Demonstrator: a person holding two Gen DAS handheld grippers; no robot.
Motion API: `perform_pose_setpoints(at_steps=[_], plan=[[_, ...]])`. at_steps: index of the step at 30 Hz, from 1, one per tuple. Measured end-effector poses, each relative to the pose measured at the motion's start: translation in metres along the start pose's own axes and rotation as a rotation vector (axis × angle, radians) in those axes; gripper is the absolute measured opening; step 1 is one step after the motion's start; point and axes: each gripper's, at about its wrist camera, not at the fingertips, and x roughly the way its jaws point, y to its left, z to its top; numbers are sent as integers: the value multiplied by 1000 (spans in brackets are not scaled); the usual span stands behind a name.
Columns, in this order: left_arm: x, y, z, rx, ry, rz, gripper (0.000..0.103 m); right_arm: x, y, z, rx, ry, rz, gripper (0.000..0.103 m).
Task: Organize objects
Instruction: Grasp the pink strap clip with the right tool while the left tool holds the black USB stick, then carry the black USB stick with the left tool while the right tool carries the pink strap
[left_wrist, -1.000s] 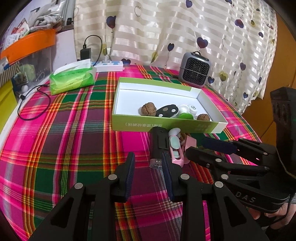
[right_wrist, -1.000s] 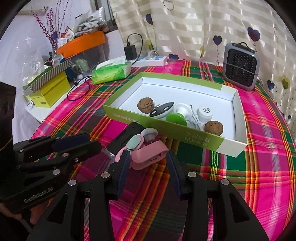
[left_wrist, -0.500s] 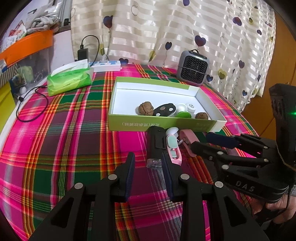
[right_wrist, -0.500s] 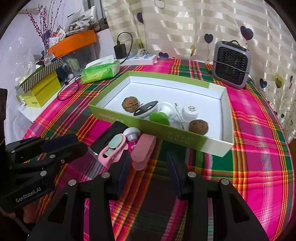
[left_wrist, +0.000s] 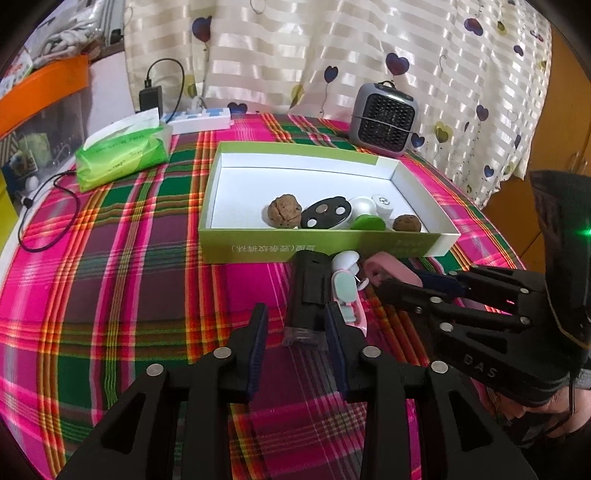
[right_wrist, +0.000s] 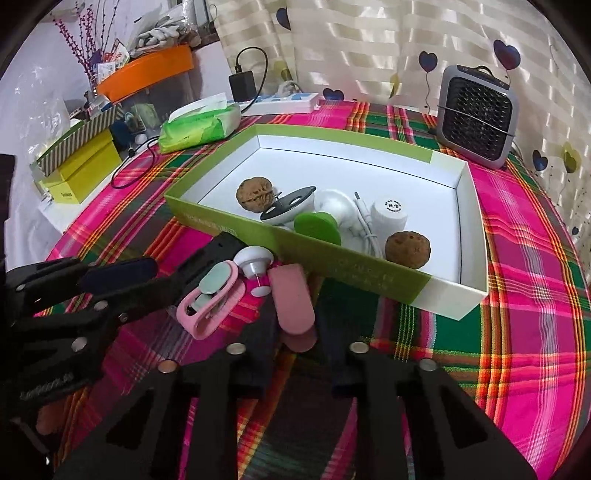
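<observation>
A green-and-white box (left_wrist: 325, 254) (right_wrist: 332, 254) on the plaid cloth holds two walnuts, a black oval piece, a white cap and a green disc. In front of it lie a black bar (left_wrist: 308, 295), a pink-and-mint clip (left_wrist: 345, 295) (right_wrist: 214, 299), a white knob (right_wrist: 255, 260) and a pink case (right_wrist: 291, 302) (left_wrist: 384, 269). My left gripper (left_wrist: 295, 317) straddles the bar's near end. Its jaws are opening and there is a gap at the left pad. My right gripper (right_wrist: 295, 332) is closing its jaws, and the pads sit against the pink case's sides.
A green tissue pack (left_wrist: 123, 151), a white power strip (left_wrist: 201, 120) and a grey mini heater (left_wrist: 384, 125) stand behind the box by the curtain. A black cable (left_wrist: 48, 218) loops at the left edge. Yellow boxes (right_wrist: 85, 171) sit off the table's left.
The right jaws have narrowed from wide apart onto the pink case. The left jaws have spread a little around the black bar. Both hands have barely shifted.
</observation>
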Motion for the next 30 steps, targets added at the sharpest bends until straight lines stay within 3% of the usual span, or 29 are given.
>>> perform_pose_setpoints(at_steps=[10,18,30], plan=[[20,-11,5,56,51,30,31,-1,-6,-1,5,-1,30,19],[27,-18,10,100,42,53,28,0,-5,-1,-11,6,33,19],[17,-16,4,56,16,49,25,-11,-4,-8,-24,-24,23,19]])
